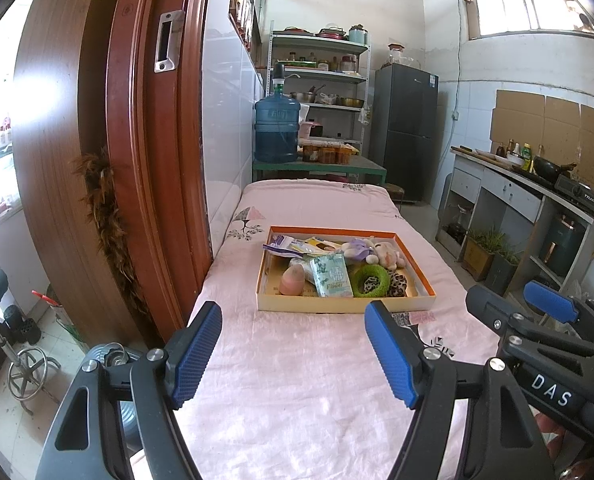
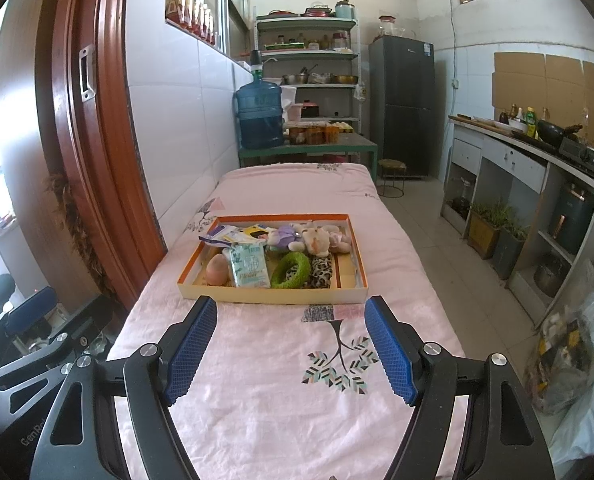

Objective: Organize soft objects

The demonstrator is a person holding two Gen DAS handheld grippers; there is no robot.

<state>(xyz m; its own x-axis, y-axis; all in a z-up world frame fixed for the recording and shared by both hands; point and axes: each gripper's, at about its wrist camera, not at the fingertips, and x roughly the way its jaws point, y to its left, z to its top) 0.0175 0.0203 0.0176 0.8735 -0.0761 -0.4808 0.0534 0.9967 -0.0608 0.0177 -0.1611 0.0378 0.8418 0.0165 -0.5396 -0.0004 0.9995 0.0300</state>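
Note:
An orange-rimmed shallow box [image 1: 427, 284] [image 2: 359, 256] sits on the pink-covered table. In it lie a tissue pack [image 1: 332, 276] [image 2: 251, 266], a pink sponge egg [image 1: 291, 280] [image 2: 216, 269], a green ring [image 1: 371, 280] [image 2: 291, 270], a leopard scrunchie [image 1: 399, 280] [image 2: 322, 270], plush toys [image 1: 377, 252] [image 2: 313, 238] and flat packets [image 1: 289, 245] [image 2: 227, 236]. My left gripper [image 1: 293, 354] is open and empty, short of the box. My right gripper [image 2: 291, 350] is open and empty, also short of the box; it shows at the right of the left view [image 1: 549, 308].
The pink cloth [image 1: 297, 392] [image 2: 289, 400] covers a long table beside a tiled wall and a wooden door frame [image 1: 145, 160]. A water jug [image 1: 277, 128], shelves and a fridge [image 1: 405, 132] stand behind. A kitchen counter [image 2: 537, 160] runs along the right.

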